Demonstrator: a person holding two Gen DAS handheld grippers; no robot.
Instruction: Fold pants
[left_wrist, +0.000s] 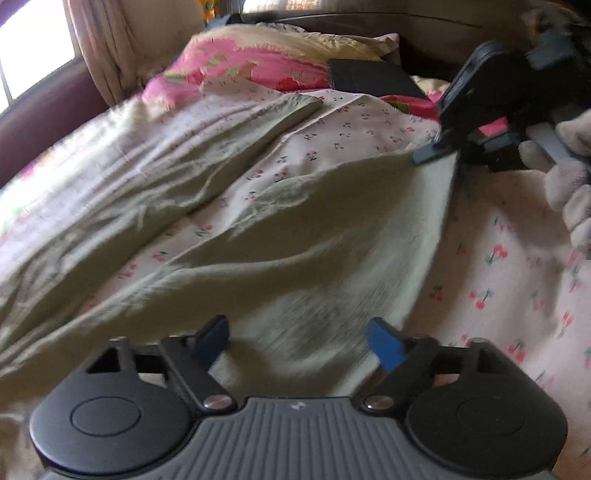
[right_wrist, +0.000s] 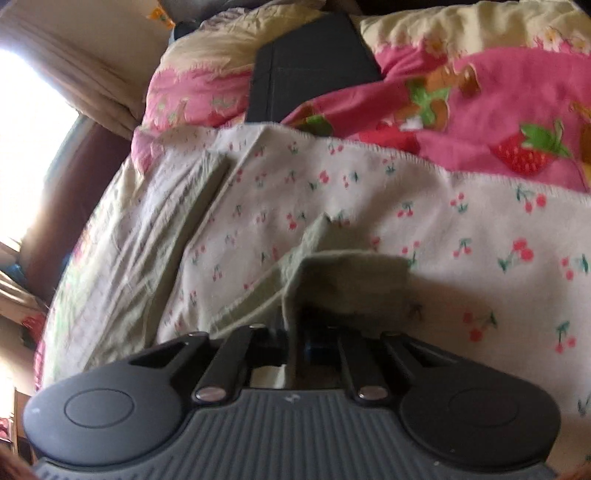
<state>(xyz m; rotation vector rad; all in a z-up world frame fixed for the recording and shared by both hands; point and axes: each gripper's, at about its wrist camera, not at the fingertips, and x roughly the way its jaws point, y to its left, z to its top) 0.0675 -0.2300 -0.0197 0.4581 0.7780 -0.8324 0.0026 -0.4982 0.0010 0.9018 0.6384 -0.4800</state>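
A: Pants (left_wrist: 155, 177), pale green, spread legs-apart on the cherry-print sheet (left_wrist: 498, 266). Left gripper (left_wrist: 299, 341) over the near waist edge, blue pads apart, nothing pinched.

B: Right gripper (right_wrist: 306, 332), far right, clamped shut on a waistband corner.

A: Step, as I read it: taking hold before the first fold. Next: left must close on fabric.

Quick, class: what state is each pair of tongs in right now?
Left tongs: open, holding nothing, above the green pants.
Right tongs: closed on the pants' edge.
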